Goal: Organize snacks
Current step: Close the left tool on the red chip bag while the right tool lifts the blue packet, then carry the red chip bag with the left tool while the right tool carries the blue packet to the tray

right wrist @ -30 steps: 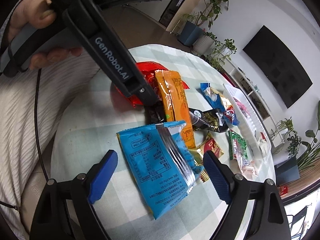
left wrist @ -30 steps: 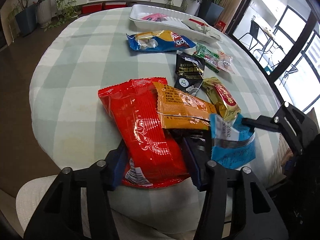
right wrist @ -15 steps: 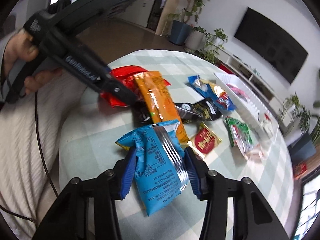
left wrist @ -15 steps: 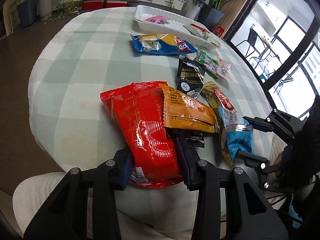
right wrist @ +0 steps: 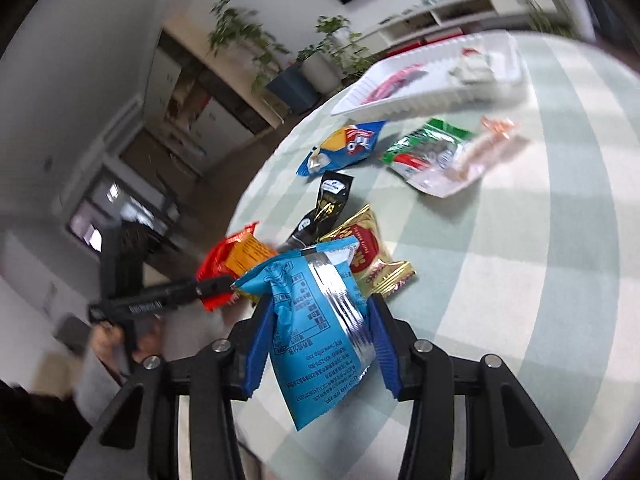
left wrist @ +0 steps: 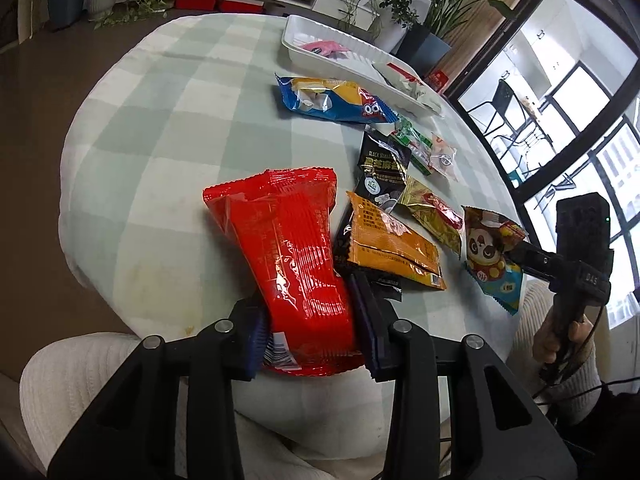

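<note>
**Both grippers loaded, tray waiting at the far edge**

Nearest the left wrist camera, at the bottom centre of its frame, the left gripper (left wrist: 312, 328) has just been closing, and its blue pads now pinch the lower end of the red packet (left wrist: 288, 248), creasing it into a waist. The packet's upper end fans out toward mid-frame, apparently still resting on the checked tablecloth (left wrist: 168, 128); gripping one end likely lets it peel away from the orange packet (left wrist: 394, 246) that lies just beside it.

In the right wrist view, the right gripper (right wrist: 320, 340) is likewise clamped, its jaws having just closed on the blue packet (right wrist: 316, 312). Squeezed across its middle, the packet stands up between the pads and looks lifted clear of the cloth. The blur suggests the hand is swinging.

Further out, loose snacks are scattered mid-frame: a gold packet (left wrist: 434, 212), a black sachet (left wrist: 382, 168) and a blue-and-yellow bag (left wrist: 332, 100). Beyond them, in the upper right of the left view, the white tray (left wrist: 296, 46) already holds a pink item and a white wrapper, so it is probably where both held packets belong.
</note>
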`<action>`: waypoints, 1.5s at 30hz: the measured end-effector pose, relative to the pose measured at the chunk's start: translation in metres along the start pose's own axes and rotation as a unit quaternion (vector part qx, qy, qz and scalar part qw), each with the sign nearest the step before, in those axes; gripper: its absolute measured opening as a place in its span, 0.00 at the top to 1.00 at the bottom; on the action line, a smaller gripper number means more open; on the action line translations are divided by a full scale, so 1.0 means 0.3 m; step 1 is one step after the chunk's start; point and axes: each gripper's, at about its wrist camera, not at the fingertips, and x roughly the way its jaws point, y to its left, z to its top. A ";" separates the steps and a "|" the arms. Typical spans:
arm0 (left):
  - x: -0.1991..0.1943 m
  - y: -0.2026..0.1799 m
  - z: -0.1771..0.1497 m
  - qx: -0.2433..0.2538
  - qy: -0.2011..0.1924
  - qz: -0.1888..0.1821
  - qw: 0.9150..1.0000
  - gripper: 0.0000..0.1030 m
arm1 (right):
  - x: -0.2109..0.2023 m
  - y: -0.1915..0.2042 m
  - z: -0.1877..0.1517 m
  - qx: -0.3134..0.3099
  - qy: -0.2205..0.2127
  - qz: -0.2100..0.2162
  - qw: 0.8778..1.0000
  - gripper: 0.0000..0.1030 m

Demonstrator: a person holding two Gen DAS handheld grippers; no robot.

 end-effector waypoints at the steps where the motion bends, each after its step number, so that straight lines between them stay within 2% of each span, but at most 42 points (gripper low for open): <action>1: -0.005 0.005 0.000 -0.004 -0.001 -0.003 1.000 0.67 | -0.007 -0.019 0.000 0.021 -0.001 0.016 1.000 0.52; 8: -0.037 0.022 0.006 -0.021 -0.010 -0.016 1.000 0.67 | -0.057 -0.112 -0.013 0.128 -0.017 0.103 0.986 0.52; 20: -0.068 -0.021 0.085 -0.007 -0.027 -0.029 0.999 0.67 | -0.116 -0.155 0.038 0.187 -0.051 0.168 0.967 0.52; 31: -0.054 -0.070 0.251 0.019 -0.044 -0.032 0.998 0.67 | -0.150 -0.176 0.159 0.196 -0.085 0.182 0.960 0.52; 45: 0.044 -0.114 0.577 0.047 -0.059 -0.037 0.996 0.67 | -0.167 -0.232 0.438 0.191 -0.135 0.166 0.958 0.52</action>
